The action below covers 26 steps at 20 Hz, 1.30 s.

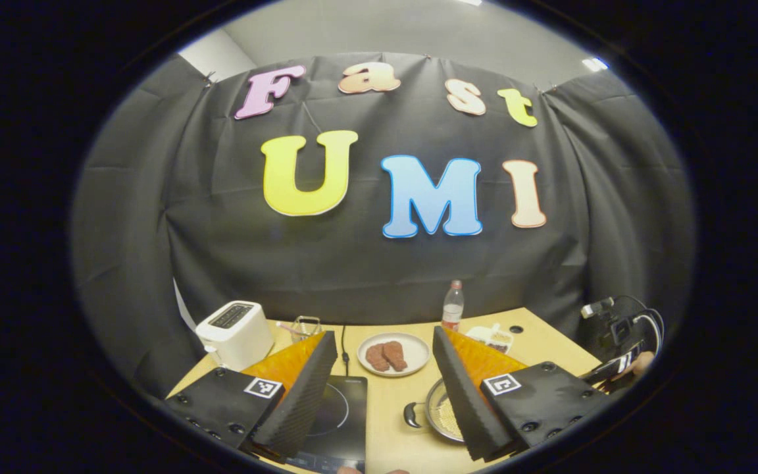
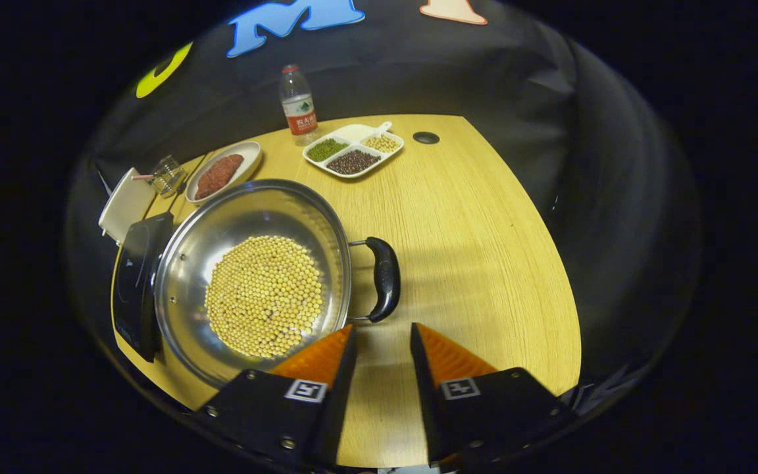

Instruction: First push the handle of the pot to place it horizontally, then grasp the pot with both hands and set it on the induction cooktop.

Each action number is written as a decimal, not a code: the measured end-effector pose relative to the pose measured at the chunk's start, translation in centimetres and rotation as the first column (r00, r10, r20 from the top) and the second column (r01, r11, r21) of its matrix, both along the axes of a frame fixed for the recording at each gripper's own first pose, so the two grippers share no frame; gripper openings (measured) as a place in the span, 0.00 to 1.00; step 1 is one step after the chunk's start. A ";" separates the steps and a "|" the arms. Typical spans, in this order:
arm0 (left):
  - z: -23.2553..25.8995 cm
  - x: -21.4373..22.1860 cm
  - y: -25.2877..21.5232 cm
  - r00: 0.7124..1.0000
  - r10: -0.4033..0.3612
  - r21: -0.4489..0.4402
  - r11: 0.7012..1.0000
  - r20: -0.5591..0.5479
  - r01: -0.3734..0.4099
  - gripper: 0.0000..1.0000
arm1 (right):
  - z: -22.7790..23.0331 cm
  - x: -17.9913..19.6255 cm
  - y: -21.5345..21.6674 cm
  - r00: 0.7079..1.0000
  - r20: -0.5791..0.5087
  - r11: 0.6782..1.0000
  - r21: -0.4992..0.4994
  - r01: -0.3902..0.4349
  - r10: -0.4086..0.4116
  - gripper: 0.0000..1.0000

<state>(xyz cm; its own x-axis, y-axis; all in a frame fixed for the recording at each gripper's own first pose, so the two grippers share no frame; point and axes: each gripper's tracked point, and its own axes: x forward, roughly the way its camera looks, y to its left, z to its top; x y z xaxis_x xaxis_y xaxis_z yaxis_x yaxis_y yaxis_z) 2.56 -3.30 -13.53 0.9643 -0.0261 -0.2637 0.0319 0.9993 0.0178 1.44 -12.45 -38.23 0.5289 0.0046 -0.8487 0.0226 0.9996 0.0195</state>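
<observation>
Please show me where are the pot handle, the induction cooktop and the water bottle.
pot handle (image 2: 385,278), right gripper view, middle of the grip.
induction cooktop (image 2: 135,283), right gripper view, bare top.
water bottle (image 2: 299,105), right gripper view, body.

I am counting one pot (image 2: 247,276), one cooktop (image 2: 135,283), one toaster (image 1: 234,332), one bottle (image 2: 298,105), one plate (image 2: 224,172), one divided tray (image 2: 353,150).

Strong fisheye bending is seen toward the edges. The light wooden table (image 2: 471,250) is lit brightly from overhead, and a soft shadow is cast beside the shiny steel pot (image 2: 254,276), where glare is caught.
</observation>
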 end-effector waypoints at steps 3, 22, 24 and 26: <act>-1.8 0.4 -1.0 0.999 -0.028 -0.019 0.999 -0.014 0.028 0.95 | 1.4 0.3 -0.2 0.993 0.117 1.000 0.027 0.009 -0.012 0.84; -26.4 4.1 -4.7 0.890 -0.053 -0.007 0.998 -0.452 0.056 0.96 | -1.4 5.8 -0.5 0.985 0.172 0.999 0.038 -0.017 0.010 0.94; -28.4 4.2 -4.5 0.870 -0.044 -0.009 0.999 -0.491 0.045 0.96 | -2.1 6.5 -0.5 0.986 0.165 0.999 0.041 -0.023 0.016 0.94; -29.6 4.5 -4.6 0.858 -0.046 -0.005 0.999 -0.511 0.051 0.98 | -2.8 7.0 -0.2 0.988 0.153 0.998 0.052 -0.032 0.024 0.94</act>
<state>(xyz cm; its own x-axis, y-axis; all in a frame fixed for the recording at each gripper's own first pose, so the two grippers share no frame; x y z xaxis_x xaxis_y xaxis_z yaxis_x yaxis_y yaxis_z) 7.05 -7.89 -43.13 0.6918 -0.0652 -0.7191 0.0873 0.9962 -0.0063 8.43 -12.70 -41.07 0.6510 0.0651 -0.7563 -0.0126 0.9971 0.0750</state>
